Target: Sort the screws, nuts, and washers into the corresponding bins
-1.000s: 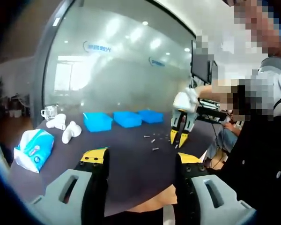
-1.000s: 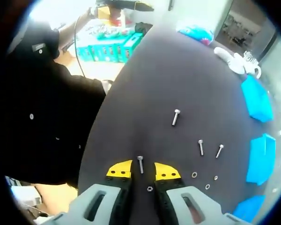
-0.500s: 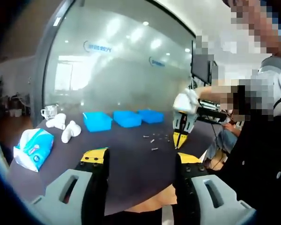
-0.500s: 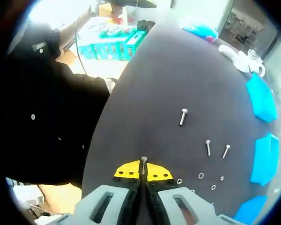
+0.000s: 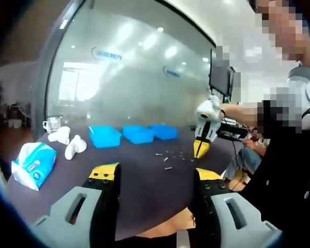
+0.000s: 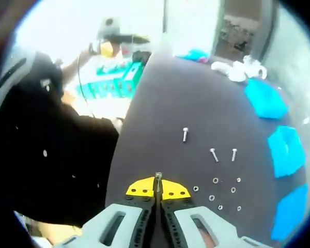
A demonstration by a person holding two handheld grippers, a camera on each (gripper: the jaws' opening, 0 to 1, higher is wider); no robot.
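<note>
Jaws on my right gripper (image 6: pixel 157 188) are pinched together with one screw (image 6: pixel 158 182) clamped between the yellow tips, its head poking out past them. From the left gripper view I see that same right gripper (image 5: pixel 201 150) raised off the dark bench (image 5: pixel 144 175), tips pointing down, above the scattered hardware.

Left gripper (image 5: pixel 155 178) jaws stand wide apart, nothing between them, near the bench's front edge.

On the bench (image 6: pixel 160 113), right gripper view: a lone screw (image 6: pixel 185 134) ahead of the tips, two more screws (image 6: pixel 214 154) side by side to the right of it, then a cluster of small washers and nuts (image 6: pixel 215 181) just right of my tips. I cannot tell washers from nuts at this size.

Three blue bins (image 6: pixel 264 98) line the far right edge of the bench, well apart from the loose parts. In the left gripper view those bins (image 5: pixel 104 136) sit in a row at the back. Beside them are white gloves (image 5: pixel 75 146), a glass mug (image 5: pixel 51 124), and a blue tissue pack (image 5: pixel 32 164) at the left.
</note>
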